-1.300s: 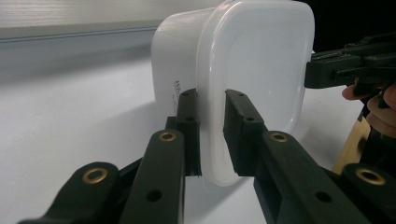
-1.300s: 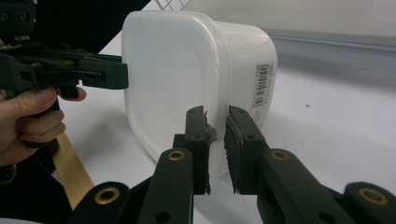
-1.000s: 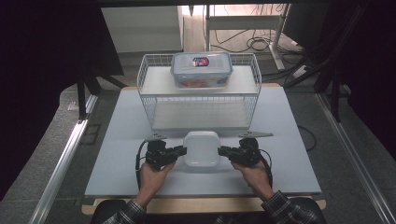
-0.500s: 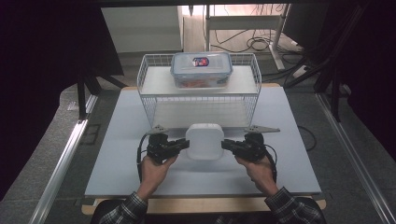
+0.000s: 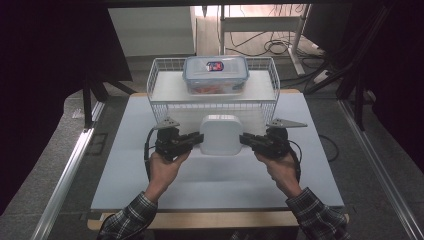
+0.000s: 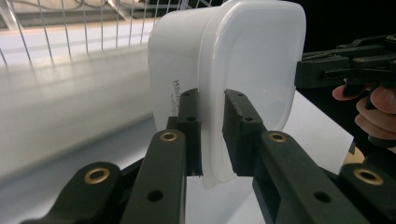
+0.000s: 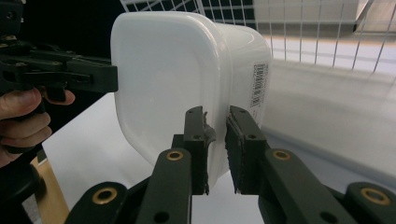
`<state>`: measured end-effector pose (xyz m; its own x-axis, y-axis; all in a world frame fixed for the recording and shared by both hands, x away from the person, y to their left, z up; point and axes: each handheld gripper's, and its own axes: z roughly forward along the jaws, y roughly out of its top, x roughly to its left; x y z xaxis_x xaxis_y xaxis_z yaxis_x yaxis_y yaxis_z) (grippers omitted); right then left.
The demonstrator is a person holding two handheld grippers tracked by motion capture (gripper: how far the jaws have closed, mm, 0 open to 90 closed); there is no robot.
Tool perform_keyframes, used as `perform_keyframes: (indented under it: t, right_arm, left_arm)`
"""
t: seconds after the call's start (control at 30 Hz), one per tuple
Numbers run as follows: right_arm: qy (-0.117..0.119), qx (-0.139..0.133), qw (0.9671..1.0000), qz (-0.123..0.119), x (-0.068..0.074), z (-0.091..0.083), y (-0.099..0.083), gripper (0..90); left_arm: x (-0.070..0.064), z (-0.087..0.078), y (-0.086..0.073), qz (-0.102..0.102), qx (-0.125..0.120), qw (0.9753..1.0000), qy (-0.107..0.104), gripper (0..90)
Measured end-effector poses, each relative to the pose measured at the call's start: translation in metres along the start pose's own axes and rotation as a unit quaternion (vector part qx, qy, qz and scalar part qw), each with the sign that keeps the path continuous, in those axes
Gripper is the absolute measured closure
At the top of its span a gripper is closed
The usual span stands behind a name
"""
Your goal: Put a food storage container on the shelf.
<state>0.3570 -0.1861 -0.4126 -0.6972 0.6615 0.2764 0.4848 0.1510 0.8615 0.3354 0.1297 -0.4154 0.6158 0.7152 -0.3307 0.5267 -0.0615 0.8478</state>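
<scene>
White plastic tub (image 5: 221, 134) is up off the desk (image 5: 130, 170) now, carried toward twelve o'clock from where it sat a second ago, left gripper (image 5: 196, 140) and right gripper (image 5: 246, 139) jaws clamped on opposite rim edges, wire basket (image 5: 159, 107) wall just ahead, open desk behind.
</scene>
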Motion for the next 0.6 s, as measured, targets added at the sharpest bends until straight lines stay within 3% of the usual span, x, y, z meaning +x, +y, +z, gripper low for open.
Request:
perform_keyframes:
  t: [0.6]
  right_arm:
    - [-0.003, -0.043, 0.9988, -0.026, 0.011, -0.009, 0.064, 78.2]
  left_arm:
    - [-0.002, -0.022, 0.061, 0.025, -0.034, 0.9991, 0.006, 78.1]
